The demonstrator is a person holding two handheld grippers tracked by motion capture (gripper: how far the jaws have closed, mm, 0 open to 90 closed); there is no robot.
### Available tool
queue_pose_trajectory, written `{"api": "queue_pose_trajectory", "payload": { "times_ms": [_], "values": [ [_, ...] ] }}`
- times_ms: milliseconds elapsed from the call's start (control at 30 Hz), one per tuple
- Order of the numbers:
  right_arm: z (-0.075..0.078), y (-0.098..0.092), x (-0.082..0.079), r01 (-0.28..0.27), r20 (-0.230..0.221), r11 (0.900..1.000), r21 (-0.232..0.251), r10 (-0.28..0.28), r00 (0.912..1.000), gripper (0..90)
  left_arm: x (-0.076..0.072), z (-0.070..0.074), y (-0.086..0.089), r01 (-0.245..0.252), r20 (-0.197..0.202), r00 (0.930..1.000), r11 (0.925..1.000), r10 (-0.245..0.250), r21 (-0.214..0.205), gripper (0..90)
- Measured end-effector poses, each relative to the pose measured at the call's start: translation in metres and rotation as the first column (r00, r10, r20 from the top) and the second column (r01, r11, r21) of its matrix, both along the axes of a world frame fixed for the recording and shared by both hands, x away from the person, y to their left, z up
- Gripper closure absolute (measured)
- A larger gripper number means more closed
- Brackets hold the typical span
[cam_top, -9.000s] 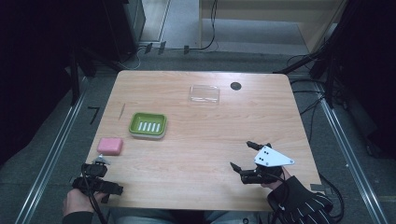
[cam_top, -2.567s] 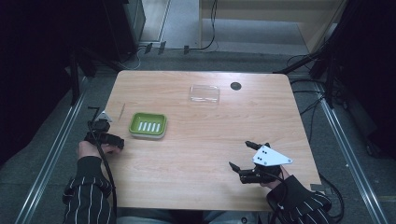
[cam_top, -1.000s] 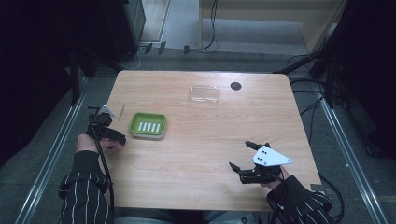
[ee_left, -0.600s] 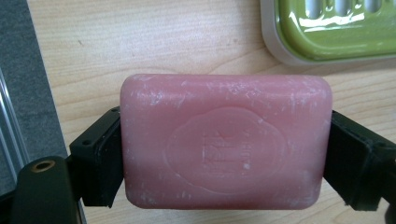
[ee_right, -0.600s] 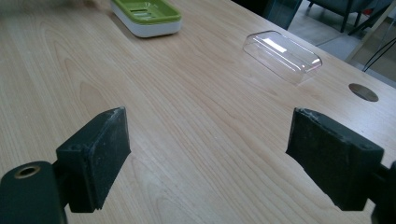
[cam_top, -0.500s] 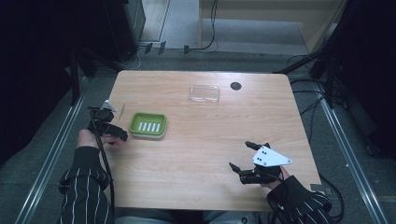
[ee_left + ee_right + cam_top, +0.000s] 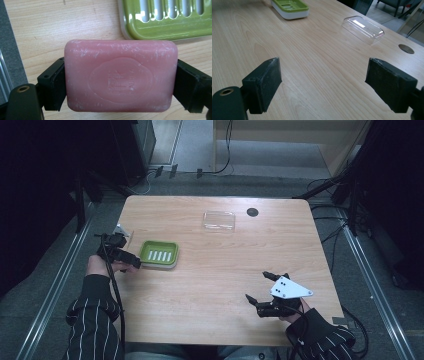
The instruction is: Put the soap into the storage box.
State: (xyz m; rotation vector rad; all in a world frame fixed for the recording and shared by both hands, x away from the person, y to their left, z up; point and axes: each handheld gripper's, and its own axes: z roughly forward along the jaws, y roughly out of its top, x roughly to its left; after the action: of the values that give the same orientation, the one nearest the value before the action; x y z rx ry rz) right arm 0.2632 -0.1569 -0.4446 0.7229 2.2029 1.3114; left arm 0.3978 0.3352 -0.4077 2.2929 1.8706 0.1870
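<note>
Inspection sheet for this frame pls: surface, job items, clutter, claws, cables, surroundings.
Surface: light wooden table, with a dark round grommet hole near the far edge.
Job's things: pink rectangular soap bar; green slotted plastic soap dish; clear plastic lid lying apart, farther back.
Clutter: nothing seen.
Claws: left claw clamps the soap beside the dish; right claw open above bare wood.
Cables: black cable trails along the striped sleeve.
Surroundings: grey floor, metal rails, floor cables.

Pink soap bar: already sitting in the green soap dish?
No. The pink soap bar is clamped between the left gripper jaws, short of the green soap dish.
</note>
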Motion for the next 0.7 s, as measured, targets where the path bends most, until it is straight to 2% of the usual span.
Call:
{"api": "queue_pose_trajectory", "payload": {
  "times_ms": [700],
  "values": [
    [0.000,-0.003,-0.002,0.006,-0.002,1.0000,-0.003,-0.006,1.0000,13.8,0.011,0.006,-0.013,0.032,0.021,0.9993,0.9992,-0.032,-0.023,13.8]
  ]
}}
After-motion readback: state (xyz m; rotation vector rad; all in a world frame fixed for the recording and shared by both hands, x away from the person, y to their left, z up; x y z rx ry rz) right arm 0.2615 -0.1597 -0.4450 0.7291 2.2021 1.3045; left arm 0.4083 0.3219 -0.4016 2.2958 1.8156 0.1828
